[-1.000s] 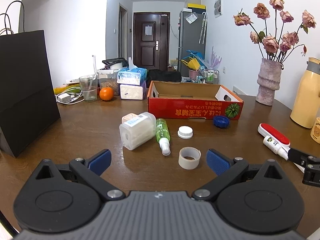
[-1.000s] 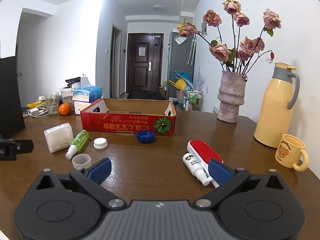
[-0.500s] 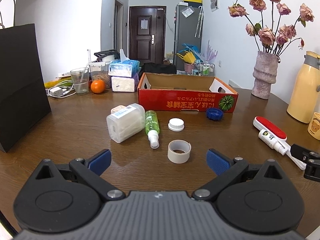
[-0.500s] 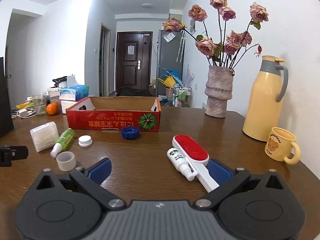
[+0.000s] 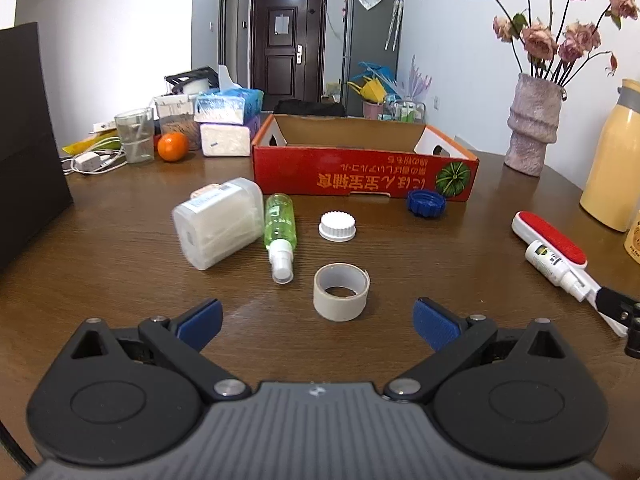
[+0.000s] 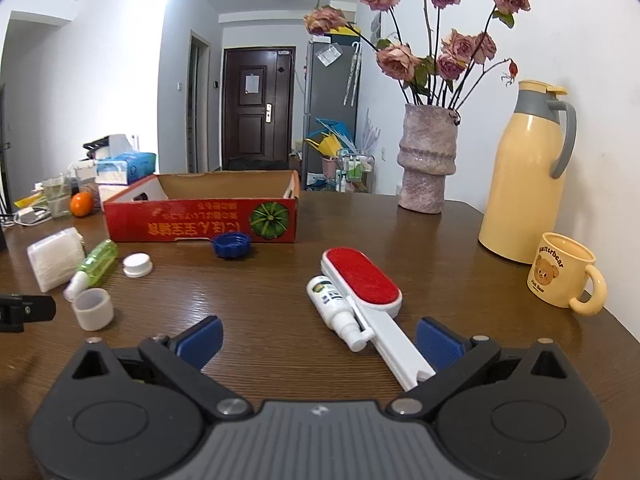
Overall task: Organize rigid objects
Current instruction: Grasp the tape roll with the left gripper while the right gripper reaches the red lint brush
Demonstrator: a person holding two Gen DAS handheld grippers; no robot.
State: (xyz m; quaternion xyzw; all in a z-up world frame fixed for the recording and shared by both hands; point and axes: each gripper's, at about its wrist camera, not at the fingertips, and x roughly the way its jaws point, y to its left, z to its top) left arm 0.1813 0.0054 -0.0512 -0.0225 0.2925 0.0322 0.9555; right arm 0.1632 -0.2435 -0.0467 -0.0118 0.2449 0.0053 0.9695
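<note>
A red cardboard box [image 5: 362, 178] [image 6: 200, 222] stands open on the wooden table. In front of it lie a clear plastic case [image 5: 218, 222], a green spray bottle [image 5: 279, 234], a white cap [image 5: 337, 227], a blue cap [image 5: 426, 203] and a roll of tape [image 5: 341, 297]. My left gripper [image 5: 318, 322] is open, just short of the tape roll. A red lint brush [image 6: 366, 286] and a small white spray bottle [image 6: 334, 306] lie between the fingers of my open right gripper [image 6: 320, 342]; the brush handle runs beside the right finger.
A black paper bag [image 5: 28, 136] stands at the left. Tissue packs [image 5: 228, 122], a glass [image 5: 135, 136] and an orange [image 5: 173, 146] sit at the back left. At the right are a vase of roses [image 6: 426, 164], a yellow thermos [image 6: 524, 176] and a bear mug [image 6: 564, 274].
Both grippers have moved forward over the table. The tape roll is nearer the left gripper, and the lint brush and white bottle now lie between the right gripper's fingers.
</note>
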